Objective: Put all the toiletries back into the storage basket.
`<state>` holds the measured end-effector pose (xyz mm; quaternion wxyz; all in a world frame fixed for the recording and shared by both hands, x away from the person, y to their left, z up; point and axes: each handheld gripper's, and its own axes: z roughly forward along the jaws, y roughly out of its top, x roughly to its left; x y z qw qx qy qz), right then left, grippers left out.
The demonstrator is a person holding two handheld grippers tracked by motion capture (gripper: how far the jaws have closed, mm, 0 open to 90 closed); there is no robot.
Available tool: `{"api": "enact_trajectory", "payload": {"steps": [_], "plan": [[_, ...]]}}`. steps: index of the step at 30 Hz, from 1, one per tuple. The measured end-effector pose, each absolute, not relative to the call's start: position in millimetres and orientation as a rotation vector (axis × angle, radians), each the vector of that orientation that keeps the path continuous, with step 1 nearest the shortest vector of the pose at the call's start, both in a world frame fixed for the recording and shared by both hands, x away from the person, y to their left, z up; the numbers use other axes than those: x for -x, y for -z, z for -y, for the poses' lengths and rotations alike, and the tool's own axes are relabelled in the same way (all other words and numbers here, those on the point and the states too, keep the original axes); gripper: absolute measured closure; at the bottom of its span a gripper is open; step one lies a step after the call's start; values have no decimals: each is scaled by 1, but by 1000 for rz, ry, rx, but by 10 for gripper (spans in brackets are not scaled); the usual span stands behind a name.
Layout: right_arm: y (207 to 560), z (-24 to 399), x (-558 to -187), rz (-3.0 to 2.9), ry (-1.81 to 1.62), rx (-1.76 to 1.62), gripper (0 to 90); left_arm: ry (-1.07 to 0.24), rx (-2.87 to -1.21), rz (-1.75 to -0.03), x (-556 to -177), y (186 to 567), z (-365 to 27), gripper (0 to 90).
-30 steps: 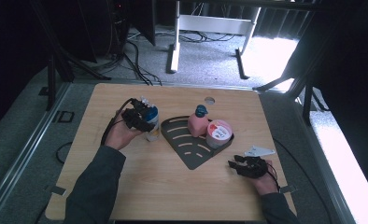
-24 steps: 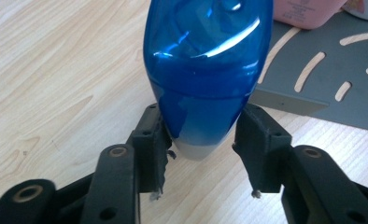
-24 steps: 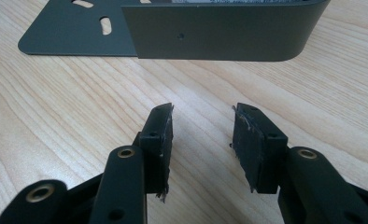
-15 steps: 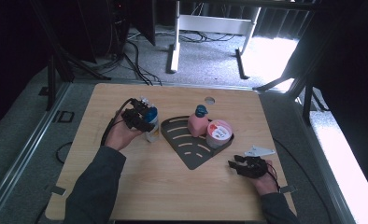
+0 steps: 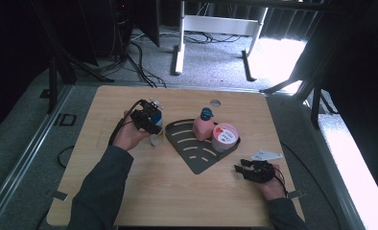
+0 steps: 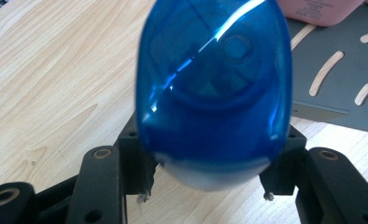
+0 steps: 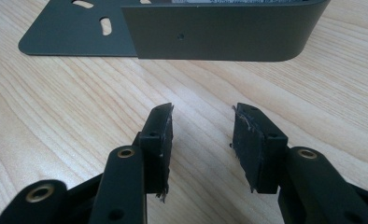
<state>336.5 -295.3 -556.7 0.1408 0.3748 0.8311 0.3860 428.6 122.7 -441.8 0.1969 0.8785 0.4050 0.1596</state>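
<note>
Left gripper (image 5: pixel 151 125) at the blue-capped bottle (image 6: pixel 215 93), which stands on the wooden table (image 5: pixel 129 191) just left of the dark slotted corner tray (image 5: pixel 196 153); jaws flank the bottle and have just been opening, pad contact unclear. Right gripper (image 7: pixel 201 140) rests near the tray's right corner, jaws apart, nothing between. Pink bottle (image 5: pixel 204 125) and red-lidded tub (image 5: pixel 224 136) sit in the tray.

One bench (image 5: pixel 129 201) carries one dark slotted tray (image 5: pixel 196 153), one pink bottle (image 5: pixel 204 128), one round tub (image 5: pixel 224 136), one blue-capped bottle (image 5: pixel 156 129) and two tools: left tool (image 5: pixel 151 125), right tool (image 5: pixel 241 168).
</note>
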Motion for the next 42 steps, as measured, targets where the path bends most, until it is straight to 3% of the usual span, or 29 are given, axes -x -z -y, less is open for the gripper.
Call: {"api": "enact_trajectory", "payload": {"steps": [36,42], "plan": [[557,295,-337,-2402,-1115,-1082,571,-358,-2534,-1165,-447,467,-116,470],[557,295,-337,-2402,-1115,-1082,572,-323,-2525,-1160,-446,467,-116,526]]}}
